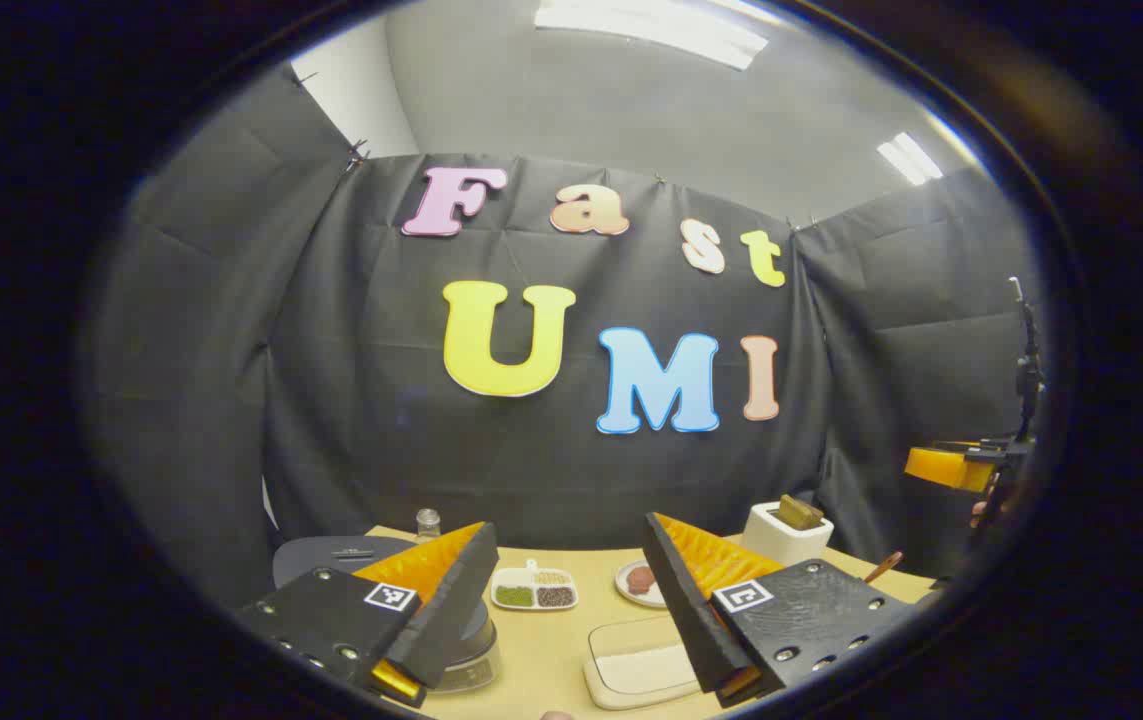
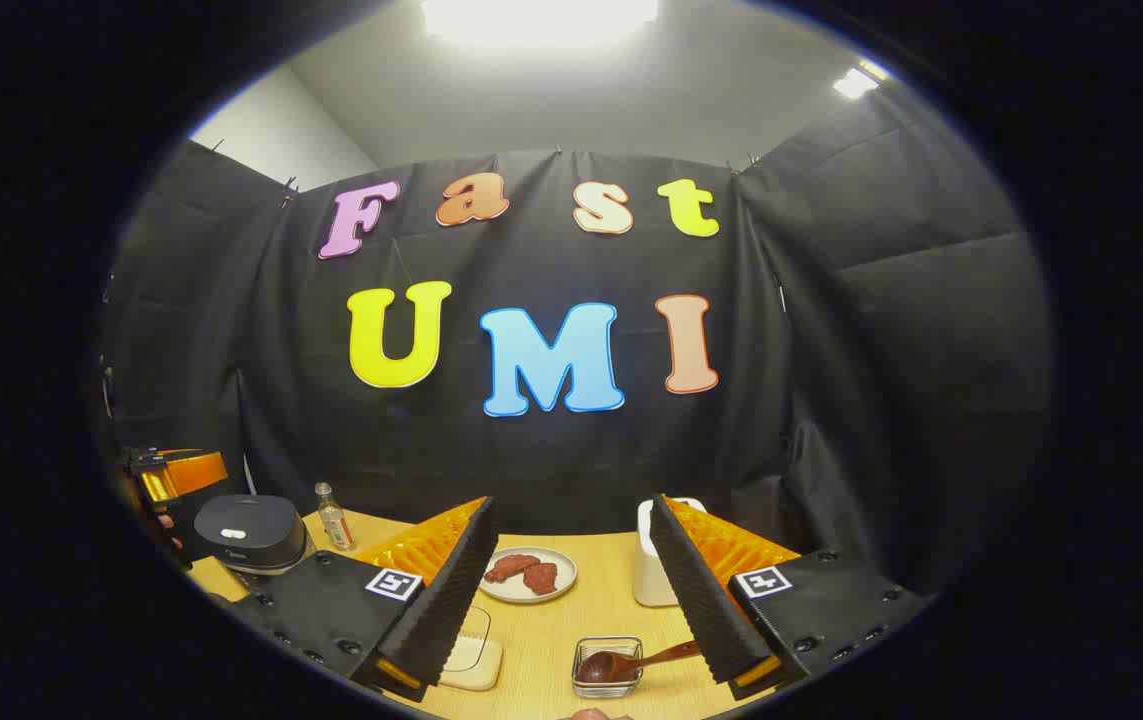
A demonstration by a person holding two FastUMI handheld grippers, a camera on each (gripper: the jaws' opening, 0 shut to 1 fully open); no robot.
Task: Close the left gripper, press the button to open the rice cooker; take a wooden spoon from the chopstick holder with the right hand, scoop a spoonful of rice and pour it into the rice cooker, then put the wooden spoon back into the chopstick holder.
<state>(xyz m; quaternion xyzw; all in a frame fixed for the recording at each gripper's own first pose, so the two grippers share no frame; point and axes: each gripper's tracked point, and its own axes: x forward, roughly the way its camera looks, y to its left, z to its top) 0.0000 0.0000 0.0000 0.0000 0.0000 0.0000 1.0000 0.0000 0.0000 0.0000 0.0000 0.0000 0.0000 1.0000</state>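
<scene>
One dark grey round-lidded rice cooker [image 2: 249,530] sits lid-down at the left of the tan wooden table [image 2: 551,640], next to a small clear bottle [image 2: 332,516]; a brown wooden spoon [image 2: 631,662] lies with its bowl inside a small clear square container [image 2: 607,668] near the front edge, and a white boxy chopstick holder [image 2: 653,570] stands behind it beside a round plate of reddish meat pieces [image 2: 529,575]. Left gripper [image 1: 561,610] hovers over the table with jaws spread wide, nothing between them, above a white divided dish of grains [image 1: 534,590] and a cream cutting board [image 1: 636,665]. Right gripper [image 2: 571,600] is also spread apart and empty, poised just above the spoon and container, level and facing the back wall.
</scene>
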